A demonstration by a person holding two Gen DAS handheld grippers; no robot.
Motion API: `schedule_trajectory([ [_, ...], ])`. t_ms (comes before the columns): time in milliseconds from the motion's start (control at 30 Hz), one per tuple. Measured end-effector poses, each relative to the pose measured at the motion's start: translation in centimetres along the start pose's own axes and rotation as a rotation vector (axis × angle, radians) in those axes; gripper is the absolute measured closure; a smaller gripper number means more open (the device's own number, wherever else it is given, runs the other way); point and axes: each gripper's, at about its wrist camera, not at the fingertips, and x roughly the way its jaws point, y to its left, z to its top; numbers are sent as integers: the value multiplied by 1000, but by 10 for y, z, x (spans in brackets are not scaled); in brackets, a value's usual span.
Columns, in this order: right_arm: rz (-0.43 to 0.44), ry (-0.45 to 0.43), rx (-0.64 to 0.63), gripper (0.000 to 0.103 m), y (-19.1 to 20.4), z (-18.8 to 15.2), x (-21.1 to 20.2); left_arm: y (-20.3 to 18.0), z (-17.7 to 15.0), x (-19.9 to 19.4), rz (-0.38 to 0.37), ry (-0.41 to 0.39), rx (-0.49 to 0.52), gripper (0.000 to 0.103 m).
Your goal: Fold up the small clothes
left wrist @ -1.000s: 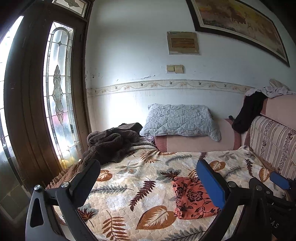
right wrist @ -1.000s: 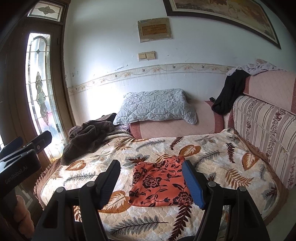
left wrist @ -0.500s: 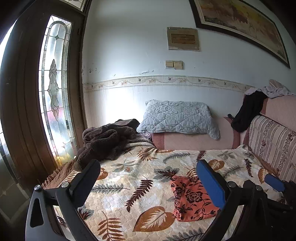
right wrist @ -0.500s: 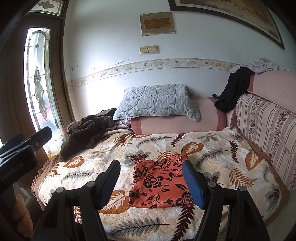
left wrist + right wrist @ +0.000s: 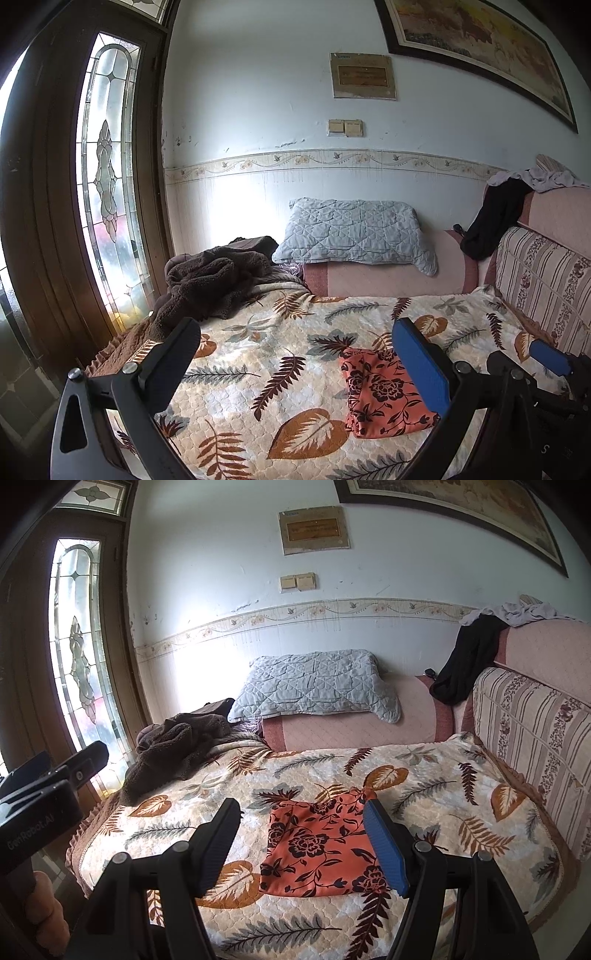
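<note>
An orange cloth printed with dark flowers [image 5: 317,845], folded into a flat rectangle, lies on the cream quilted bedspread patterned with brown and grey leaves [image 5: 436,794]. The right gripper [image 5: 301,840] hovers over the near edge of the bed with its jaws spread wide and nothing between the pads; the cloth sits just beyond them, framed in the gap, its right edge running behind the blue-padded finger [image 5: 384,843]. The left gripper [image 5: 295,363] is likewise wide open and empty. From its side the cloth [image 5: 384,395] lies off towards its blue right-hand finger [image 5: 421,363], partly behind it, not centred in the gap. Well beyond both sets of jaws, a rumpled dark brown fleece blanket [image 5: 173,749] is heaped at the far left corner, and a pale grey quilted pillow [image 5: 314,685] leans against the wall.
</note>
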Motion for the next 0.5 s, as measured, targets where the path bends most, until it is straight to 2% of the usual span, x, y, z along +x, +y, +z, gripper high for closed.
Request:
schedule_trajectory([
  [333,3,-71,11,30,5,7,-35,4,10,-29,7,-53,-7,0],
  [500,5,-77,14,30,6,8,-41,4,12,-37,5,-70,-5,0],
])
